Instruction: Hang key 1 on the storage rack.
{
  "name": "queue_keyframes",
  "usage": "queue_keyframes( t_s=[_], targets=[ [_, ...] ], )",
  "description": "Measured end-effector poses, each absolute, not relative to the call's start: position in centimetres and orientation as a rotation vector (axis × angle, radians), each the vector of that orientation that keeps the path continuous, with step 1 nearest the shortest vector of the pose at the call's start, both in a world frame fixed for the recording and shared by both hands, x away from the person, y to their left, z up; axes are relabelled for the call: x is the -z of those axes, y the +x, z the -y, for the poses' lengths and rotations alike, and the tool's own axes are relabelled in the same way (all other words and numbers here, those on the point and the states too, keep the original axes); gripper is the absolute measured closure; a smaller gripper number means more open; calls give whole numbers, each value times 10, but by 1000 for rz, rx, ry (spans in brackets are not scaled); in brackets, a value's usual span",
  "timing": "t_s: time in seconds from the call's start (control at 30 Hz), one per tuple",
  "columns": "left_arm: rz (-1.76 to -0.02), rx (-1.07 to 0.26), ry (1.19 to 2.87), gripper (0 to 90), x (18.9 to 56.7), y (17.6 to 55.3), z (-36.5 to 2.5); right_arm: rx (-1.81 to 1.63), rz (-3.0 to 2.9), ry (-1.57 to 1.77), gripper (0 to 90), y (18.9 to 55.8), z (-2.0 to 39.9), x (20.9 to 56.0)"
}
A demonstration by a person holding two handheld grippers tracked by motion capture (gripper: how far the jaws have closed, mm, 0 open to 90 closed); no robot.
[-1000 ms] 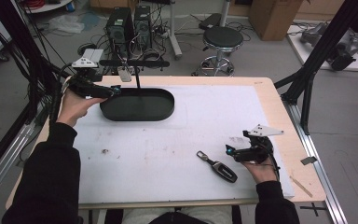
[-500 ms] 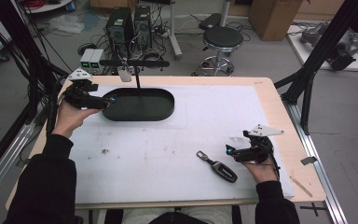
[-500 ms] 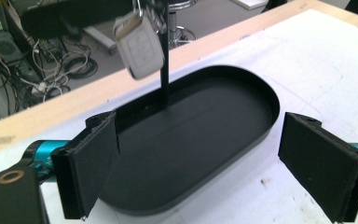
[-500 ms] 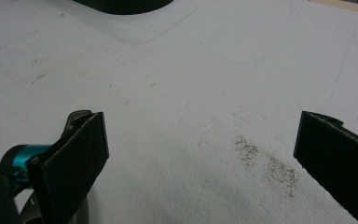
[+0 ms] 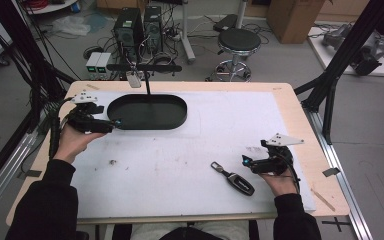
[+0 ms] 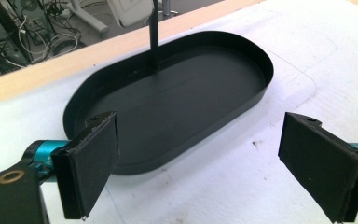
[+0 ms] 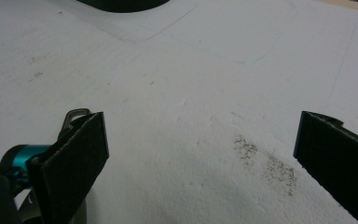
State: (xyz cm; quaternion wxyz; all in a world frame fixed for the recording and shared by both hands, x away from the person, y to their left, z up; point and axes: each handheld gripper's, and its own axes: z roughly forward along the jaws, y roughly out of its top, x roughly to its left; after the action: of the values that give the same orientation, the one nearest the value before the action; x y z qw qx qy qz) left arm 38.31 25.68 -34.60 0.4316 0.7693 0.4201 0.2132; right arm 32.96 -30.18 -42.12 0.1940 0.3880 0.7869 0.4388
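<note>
Left claw (image 5: pixel 114 125) beside black tray (image 5: pixel 147 112); key fob (image 5: pixel 235 178) near right claw (image 5: pixel 245 162).

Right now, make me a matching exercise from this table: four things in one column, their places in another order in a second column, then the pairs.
Things:
1. black oval tray
2. car key
3. left gripper
4. right gripper

Places:
A. open, at the tray's left end
B. far side of the white mat, a thin post rising from it
C. flat on the mat near the front edge
D. open, just right of the key

Pairs: 1-B, 2-C, 3-A, 4-D
</note>
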Motion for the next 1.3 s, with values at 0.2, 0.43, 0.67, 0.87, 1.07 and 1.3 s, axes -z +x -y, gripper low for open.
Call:
queue_keyframes(
  t_s=[0.2,0.43,0.67,0.87,1.07,1.3],
  targets=[
    [-1052,-524,1915,129,354,373,-258,-1227,-2208,1087,22,330,302,422],
    [-1042,-509,1928,129,365,361,-259,-1226,-2214,1091,22,329,301,422],
    [-1047,-505,1948,129,376,350,-261,-1224,-2213,1088,22,330,302,422],
    [-1055,-495,1954,129,386,338,-265,-1221,-2218,1085,22,330,301,422],
    [-1049,-485,1965,129,395,330,-266,-1215,-2222,1087,22,330,300,423],
    [-1040,-460,2006,129,409,321,-266,-1212,-2228,1096,22,330,300,423]
  ],
)
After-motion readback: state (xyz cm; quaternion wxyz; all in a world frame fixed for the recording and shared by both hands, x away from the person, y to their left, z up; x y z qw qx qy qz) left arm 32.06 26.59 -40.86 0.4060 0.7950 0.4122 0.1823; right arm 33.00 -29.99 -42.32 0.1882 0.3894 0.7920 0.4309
